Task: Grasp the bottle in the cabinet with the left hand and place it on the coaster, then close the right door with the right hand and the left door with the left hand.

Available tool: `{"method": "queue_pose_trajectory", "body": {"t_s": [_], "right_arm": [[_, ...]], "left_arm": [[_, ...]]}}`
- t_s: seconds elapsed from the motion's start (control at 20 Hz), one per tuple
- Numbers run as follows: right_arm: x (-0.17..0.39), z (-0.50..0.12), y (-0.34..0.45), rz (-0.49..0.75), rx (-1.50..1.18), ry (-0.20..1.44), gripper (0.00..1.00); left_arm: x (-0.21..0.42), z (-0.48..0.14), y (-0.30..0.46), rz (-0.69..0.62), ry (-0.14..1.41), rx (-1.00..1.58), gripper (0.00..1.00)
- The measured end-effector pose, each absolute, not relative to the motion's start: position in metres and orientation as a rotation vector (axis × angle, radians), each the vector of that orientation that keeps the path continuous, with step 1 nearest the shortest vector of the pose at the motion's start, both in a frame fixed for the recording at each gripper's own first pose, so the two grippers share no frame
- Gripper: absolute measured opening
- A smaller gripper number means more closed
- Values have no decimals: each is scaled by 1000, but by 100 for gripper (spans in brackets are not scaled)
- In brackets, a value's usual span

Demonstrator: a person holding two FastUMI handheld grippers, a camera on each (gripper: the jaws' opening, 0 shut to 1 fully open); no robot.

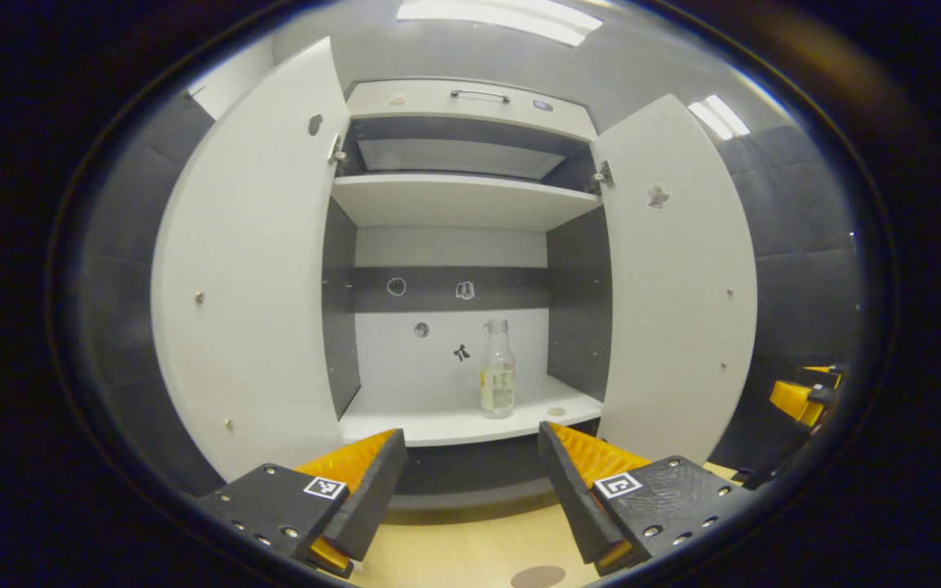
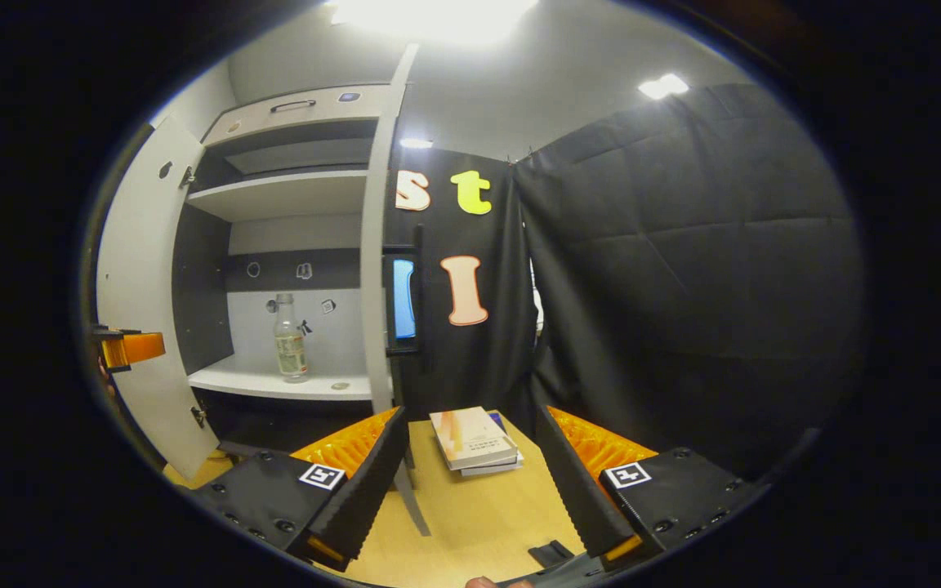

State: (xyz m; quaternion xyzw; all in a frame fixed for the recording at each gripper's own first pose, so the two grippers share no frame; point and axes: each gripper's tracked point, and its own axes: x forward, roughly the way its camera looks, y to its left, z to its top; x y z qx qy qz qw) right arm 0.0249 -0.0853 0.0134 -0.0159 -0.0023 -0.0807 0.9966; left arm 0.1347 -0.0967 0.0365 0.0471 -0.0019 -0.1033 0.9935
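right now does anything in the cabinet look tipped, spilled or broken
Nothing stands out. The bottle stands upright on the lower shelf, with no spill around it. Both cabinet doors, left door and right door, hang open and look intact. A small round thing lies beside the bottle; too small to tell what.

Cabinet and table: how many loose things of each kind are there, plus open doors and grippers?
Bottle: 1
Cabinet doors, both open: 2, left, right
Books in a stack: 2
Coaster: 1
Grippers: 2, left gripper, right gripper
Total: 8
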Motion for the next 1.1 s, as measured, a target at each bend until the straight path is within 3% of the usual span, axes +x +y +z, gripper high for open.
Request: {"method": "queue_pose_trajectory", "body": {"t_s": [0.05, 0.1, 0.3, 0.6, 0.65, 0.85, 0.95, 1.0, 1.05, 1.1], "right_arm": [[33, 13, -93, -171, -23, 0, 96], [39, 13, -100, -179, -11, 1, 100], [57, 10, -134, -261, 3, 9, 96], [76, 7, -182, -374, 35, 9, 99], [78, 5, -187, -392, 37, 12, 96], [81, -6, -207, -447, 40, 46, 100], [80, -8, -216, -472, 59, 52, 96], [79, -3, -222, -490, 72, 37, 100], [79, 0, -226, -509, 81, 24, 96], [78, 0, -230, -525, 88, 23, 99]], "left_arm": [[151, 42, -104, -217, -18, 111, 94], [167, 48, -112, -227, -32, 118, 94], [224, 60, -136, -196, -29, 143, 94], [301, 51, -178, -239, -23, 71, 94], [311, 49, -184, -260, -18, 57, 94], [351, 43, -187, -269, -6, 40, 94], [365, 38, -189, -266, 7, 26, 94], [371, 37, -190, -264, 10, 27, 94], [377, 37, -192, -261, 7, 32, 94], [383, 37, -195, -259, 5, 41, 94]]}}
